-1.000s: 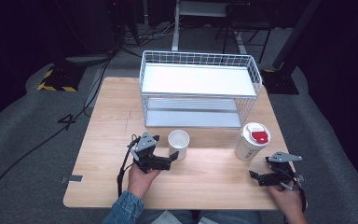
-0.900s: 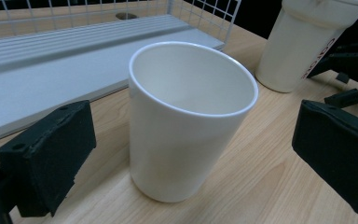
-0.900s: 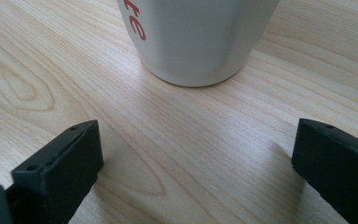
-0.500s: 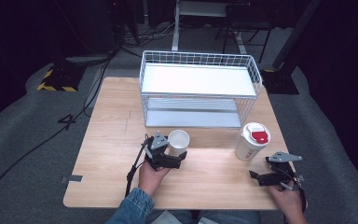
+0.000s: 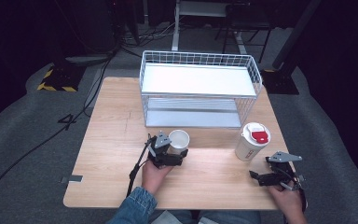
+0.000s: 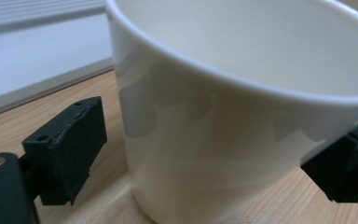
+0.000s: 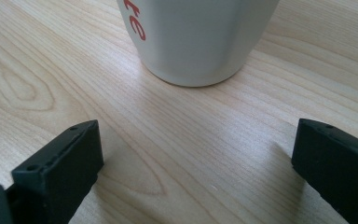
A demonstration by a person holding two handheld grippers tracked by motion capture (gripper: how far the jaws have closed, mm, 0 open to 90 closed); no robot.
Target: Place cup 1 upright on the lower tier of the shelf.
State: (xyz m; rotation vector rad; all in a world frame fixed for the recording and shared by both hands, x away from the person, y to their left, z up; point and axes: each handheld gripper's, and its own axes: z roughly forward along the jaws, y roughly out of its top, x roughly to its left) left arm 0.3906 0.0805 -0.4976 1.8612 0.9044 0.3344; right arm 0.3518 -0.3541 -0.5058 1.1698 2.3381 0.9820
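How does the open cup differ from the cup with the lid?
The open cup has no lid and looks empty; the lidded cup wears a white lid with a red tab. The open cup is shorter. It stands between the left gripper's jaws, while the lidded cup stands apart from the right gripper. Both are white and upright.
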